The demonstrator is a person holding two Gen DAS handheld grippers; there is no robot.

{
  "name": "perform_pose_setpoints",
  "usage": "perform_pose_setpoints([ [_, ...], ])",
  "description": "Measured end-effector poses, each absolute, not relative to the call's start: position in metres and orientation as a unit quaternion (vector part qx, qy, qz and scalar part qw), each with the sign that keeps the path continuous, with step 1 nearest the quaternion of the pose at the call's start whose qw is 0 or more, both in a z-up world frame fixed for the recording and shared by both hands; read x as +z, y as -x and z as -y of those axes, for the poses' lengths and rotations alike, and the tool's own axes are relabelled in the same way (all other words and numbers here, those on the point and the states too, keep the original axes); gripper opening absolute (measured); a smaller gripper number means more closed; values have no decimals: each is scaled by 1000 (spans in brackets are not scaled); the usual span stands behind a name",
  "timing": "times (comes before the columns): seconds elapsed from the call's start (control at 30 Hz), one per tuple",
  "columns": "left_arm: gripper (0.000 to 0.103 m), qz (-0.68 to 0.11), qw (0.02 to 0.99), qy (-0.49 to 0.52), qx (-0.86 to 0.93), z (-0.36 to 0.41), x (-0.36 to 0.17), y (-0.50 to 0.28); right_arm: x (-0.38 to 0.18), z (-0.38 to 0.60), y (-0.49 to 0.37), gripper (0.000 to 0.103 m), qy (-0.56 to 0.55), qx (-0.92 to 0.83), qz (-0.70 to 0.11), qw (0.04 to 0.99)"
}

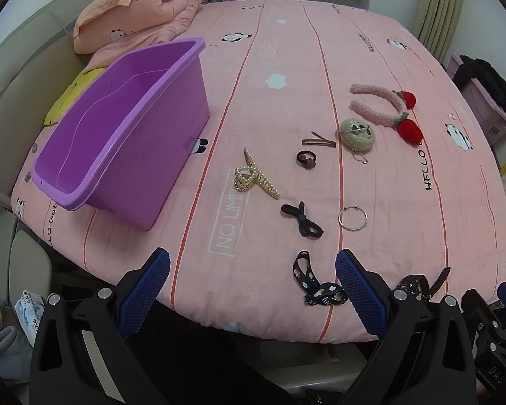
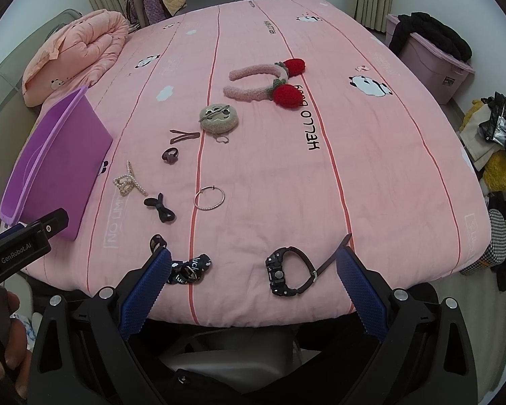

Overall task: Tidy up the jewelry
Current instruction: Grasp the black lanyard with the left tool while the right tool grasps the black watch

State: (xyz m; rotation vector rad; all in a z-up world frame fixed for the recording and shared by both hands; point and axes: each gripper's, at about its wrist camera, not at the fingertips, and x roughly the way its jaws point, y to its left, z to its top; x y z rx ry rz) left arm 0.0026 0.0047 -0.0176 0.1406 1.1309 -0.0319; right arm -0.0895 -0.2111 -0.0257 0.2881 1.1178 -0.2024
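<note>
Pink bedding (image 1: 371, 50) is spread under scattered accessories. The left gripper (image 1: 253, 290) is held wide open and empty at the near edge; the patterned black ribbon (image 1: 315, 285) lies between its fingers, nearer the right one. The right gripper (image 2: 253, 290) is likewise spread wide, empty, with the black watch (image 2: 288, 271) between its fingers. The purple bin (image 1: 124, 128) stands far left.
</note>
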Motion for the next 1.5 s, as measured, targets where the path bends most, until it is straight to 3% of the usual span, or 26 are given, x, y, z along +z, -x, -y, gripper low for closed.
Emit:
perform_pose_setpoints([
  [0.47, 97, -578, 814, -40, -38, -16, -91, 1, -90, 262, 113, 94, -204, -93, -549, 805],
  [1.03, 97, -614, 781, -88, -74, 24, -171, 10, -176, 270, 108, 94, -210, -60, -601, 769],
  [1.5, 97, -620, 776, -88, -71, 35, -195, 3, -210, 268, 88, 94, -205, -78, -623, 751],
])
